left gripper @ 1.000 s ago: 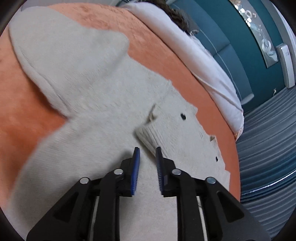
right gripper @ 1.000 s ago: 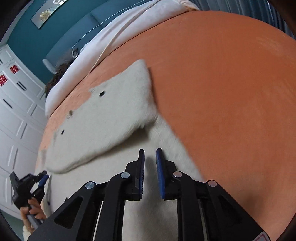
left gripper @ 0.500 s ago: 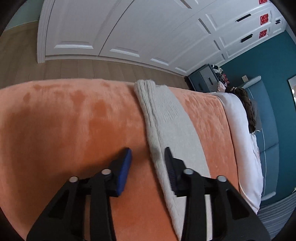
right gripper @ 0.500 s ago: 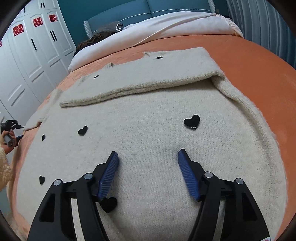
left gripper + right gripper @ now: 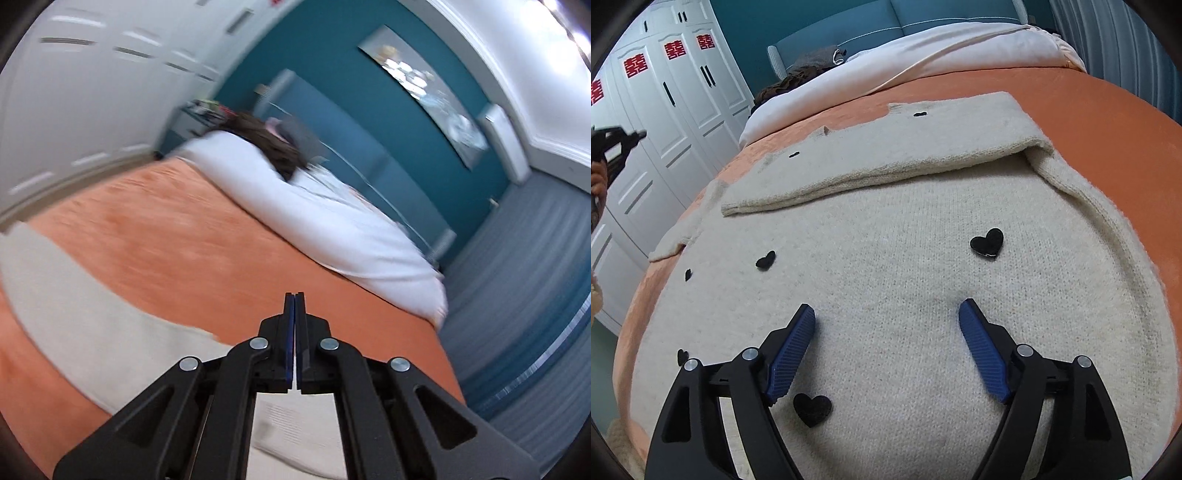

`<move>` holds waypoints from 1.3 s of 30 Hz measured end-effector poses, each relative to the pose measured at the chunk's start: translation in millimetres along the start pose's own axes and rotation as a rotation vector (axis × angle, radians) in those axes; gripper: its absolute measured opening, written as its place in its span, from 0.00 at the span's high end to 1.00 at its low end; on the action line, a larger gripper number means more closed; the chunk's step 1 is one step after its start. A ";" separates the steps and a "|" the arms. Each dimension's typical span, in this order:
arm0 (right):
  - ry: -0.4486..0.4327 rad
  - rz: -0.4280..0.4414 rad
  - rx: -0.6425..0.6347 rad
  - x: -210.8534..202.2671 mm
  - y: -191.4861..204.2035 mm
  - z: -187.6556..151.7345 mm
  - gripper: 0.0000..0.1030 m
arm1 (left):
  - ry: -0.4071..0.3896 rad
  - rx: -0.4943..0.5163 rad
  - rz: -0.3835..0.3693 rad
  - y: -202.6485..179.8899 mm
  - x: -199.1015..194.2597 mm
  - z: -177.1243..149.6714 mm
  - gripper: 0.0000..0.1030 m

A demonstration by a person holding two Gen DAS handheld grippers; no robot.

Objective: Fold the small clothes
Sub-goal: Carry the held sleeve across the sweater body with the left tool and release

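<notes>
A cream knit sweater (image 5: 894,280) with black heart patches lies flat on the orange bedspread (image 5: 1108,122). One sleeve (image 5: 886,162) is folded across its upper body. My right gripper (image 5: 886,317) is open and empty, low over the sweater's lower middle. In the blurred left wrist view my left gripper (image 5: 294,295) is shut with nothing visible between the pads; a cream sleeve (image 5: 74,314) runs from the left under the gripper body. The left gripper also shows at the far left of the right wrist view (image 5: 613,138), lifted off the bed.
A white duvet (image 5: 923,62) lies across the head of the bed, with dark hair (image 5: 273,144) at the pillow. White wardrobe doors (image 5: 665,122) stand to the left, a teal headboard (image 5: 849,22) and wall behind, grey curtains (image 5: 535,295) to the right.
My left gripper has shut and swung from the bed's left edge toward the headboard. My right gripper has opened wider and stays over the sweater's body.
</notes>
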State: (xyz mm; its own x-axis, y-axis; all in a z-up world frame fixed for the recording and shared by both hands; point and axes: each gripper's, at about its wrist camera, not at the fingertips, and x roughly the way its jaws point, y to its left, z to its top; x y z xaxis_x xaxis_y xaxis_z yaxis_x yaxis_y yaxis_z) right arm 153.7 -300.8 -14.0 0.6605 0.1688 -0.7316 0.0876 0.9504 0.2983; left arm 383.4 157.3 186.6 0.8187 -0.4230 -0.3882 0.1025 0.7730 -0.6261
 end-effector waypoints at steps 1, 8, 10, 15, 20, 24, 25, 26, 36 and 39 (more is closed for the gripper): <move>0.000 0.001 0.001 0.0 -0.3 0.4 0.24 | 0.020 -0.010 -0.008 -13.3 6.7 -10.5 0.97; -0.009 0.034 0.020 -0.6 -4.9 1.5 0.24 | 0.099 -0.177 0.332 72.3 40.0 -48.4 0.46; -0.011 0.044 0.025 -0.8 -6.2 1.2 0.23 | 0.078 -0.245 0.472 134.1 26.7 -42.6 0.42; -0.012 0.037 0.017 0.7 -5.3 1.2 0.23 | 0.000 -0.334 0.731 258.3 -4.9 -2.1 0.40; 0.001 0.003 -0.011 4.4 0.9 0.6 0.21 | 0.032 -0.458 0.730 313.6 -11.0 3.5 0.70; 0.005 -0.001 -0.017 5.5 2.6 0.5 0.19 | -0.024 -0.440 0.609 286.8 -13.4 9.3 0.93; 0.005 0.001 -0.017 5.8 2.4 0.6 0.19 | -0.040 -0.396 0.579 267.6 -12.0 15.7 0.94; 0.004 0.004 -0.016 5.9 2.3 0.3 0.19 | -0.054 -0.339 0.535 240.5 -10.6 22.8 0.94; -0.012 0.044 0.010 3.6 -1.9 -0.3 0.18 | 0.141 0.125 -0.042 -81.3 58.1 -72.0 0.89; -0.015 0.055 0.017 2.0 -2.8 0.6 0.18 | 0.330 0.137 -0.061 -107.9 96.4 -163.2 0.47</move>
State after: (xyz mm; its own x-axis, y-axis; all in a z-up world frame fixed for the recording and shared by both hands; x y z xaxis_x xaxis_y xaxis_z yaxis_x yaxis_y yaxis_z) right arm 155.3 -303.3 -16.0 0.6759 0.2162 -0.7045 0.0639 0.9352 0.3484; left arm 359.0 -44.0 106.5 0.5850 -0.5824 -0.5644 0.2385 0.7887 -0.5666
